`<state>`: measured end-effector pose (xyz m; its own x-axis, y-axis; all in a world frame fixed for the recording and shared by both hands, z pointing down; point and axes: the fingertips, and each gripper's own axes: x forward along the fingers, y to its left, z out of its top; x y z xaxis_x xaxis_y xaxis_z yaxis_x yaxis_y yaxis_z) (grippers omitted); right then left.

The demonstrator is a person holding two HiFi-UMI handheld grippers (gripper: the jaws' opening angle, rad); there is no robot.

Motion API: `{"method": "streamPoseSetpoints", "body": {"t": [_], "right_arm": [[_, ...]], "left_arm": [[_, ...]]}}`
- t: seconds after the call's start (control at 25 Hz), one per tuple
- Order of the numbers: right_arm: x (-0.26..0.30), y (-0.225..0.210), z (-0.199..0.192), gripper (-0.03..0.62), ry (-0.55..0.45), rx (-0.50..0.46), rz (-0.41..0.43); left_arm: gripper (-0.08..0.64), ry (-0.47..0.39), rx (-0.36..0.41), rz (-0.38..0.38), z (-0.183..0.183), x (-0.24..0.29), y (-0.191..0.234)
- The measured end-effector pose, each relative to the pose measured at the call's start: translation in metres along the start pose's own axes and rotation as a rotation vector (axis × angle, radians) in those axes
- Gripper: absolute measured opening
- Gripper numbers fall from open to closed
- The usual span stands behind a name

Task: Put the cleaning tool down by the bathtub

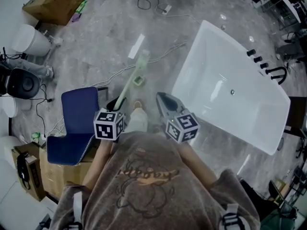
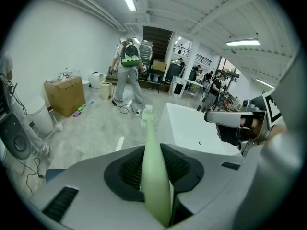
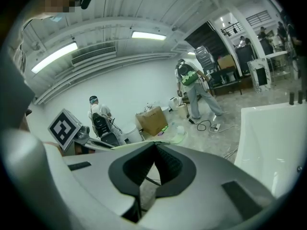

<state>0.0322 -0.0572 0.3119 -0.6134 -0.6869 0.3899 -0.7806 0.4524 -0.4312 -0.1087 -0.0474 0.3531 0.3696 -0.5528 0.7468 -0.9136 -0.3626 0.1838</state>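
The grey floor (image 1: 96, 56) takes up most of the head view, with the white tub (image 1: 216, 61) lying far right and a blue chair (image 1: 79, 123) near left. The task looks about half done: the tool has been brought close to the tub but not set down. It is a long pale-green brush (image 1: 127, 87), held clear of the floor with its head reaching to the far side, left of the tub's near corner. What is left, as I judge it, is to lower the brush to the floor beside the tub and let go. The person holds both grippers out in front of the chest, side by side. The left gripper (image 1: 117, 104) tips down toward the floor, and its fingers (image 2: 127, 169) are clamped on the brush handle, which runs straight out between them. The right gripper (image 1: 160, 97) sits just to the right and is held flatter — its view takes in more wall and ceiling. Its fingers (image 3: 136, 164) are closed together with nothing between them, so it has no part in the hold.
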Motion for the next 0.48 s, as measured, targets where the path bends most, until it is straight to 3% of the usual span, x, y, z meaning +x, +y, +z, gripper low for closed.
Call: {"method": "streamPoseSetpoints", "body": {"t": [0.48], "right_arm": [[0.066, -0.027, -0.013, 0.0, 0.048, 0.042, -0.011]], "left_arm": [[0.104, 0.061, -0.005, -0.015, 0.004, 0.061, 0.043]]}}
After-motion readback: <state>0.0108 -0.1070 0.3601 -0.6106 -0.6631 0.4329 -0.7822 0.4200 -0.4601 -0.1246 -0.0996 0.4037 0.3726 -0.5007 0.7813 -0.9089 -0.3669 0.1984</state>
